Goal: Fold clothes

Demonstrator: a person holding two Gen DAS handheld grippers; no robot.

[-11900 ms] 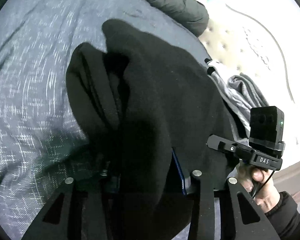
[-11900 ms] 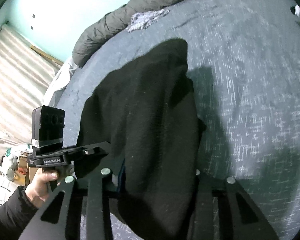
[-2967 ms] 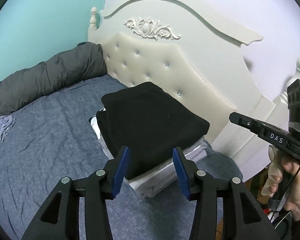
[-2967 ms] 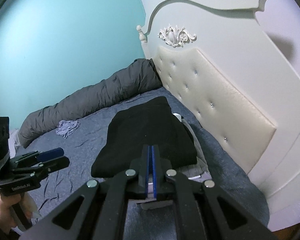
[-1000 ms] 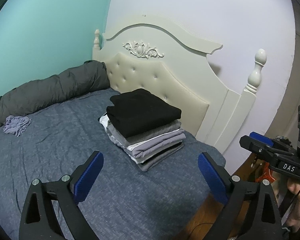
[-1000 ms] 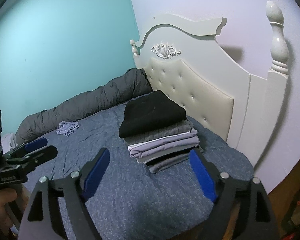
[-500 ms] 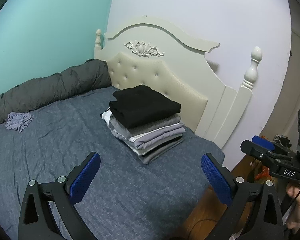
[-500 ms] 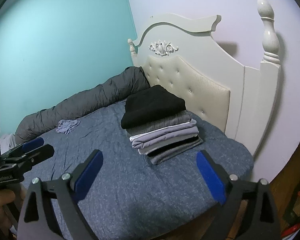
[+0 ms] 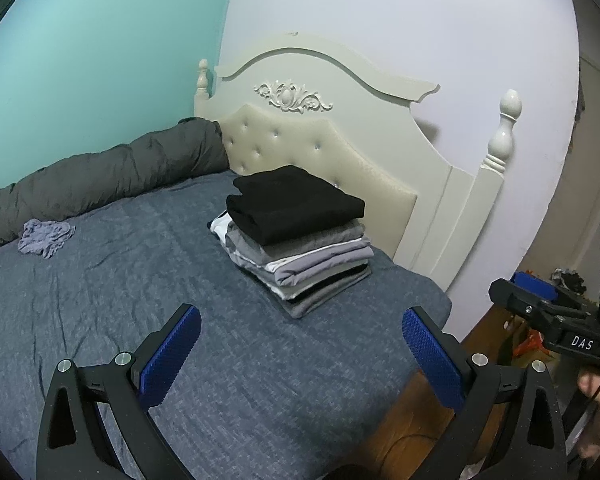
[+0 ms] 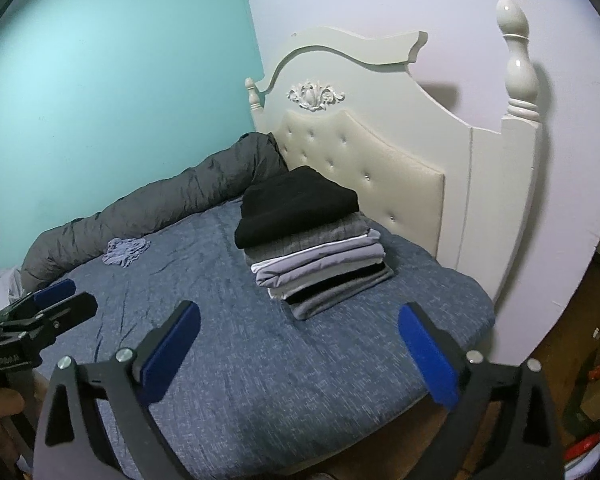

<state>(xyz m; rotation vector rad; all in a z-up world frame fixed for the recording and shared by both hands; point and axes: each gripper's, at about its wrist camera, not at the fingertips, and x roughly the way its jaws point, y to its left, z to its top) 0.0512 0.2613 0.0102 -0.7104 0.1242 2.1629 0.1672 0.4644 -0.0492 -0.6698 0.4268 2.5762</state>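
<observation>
A: Where's the stack [image 9: 296, 236]?
B: On the bed [image 9: 120, 280], just before the headboard [image 9: 320, 152]; black top [image 10: 296, 204] uppermost.
A: Jaws?
B: Left gripper [image 9: 300, 344] wide, empty; right gripper [image 10: 298, 340] opening, nothing between.

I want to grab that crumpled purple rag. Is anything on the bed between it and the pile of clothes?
No, just bare blue bedspread between the rag and the pile. The right wrist view shows it.
</observation>
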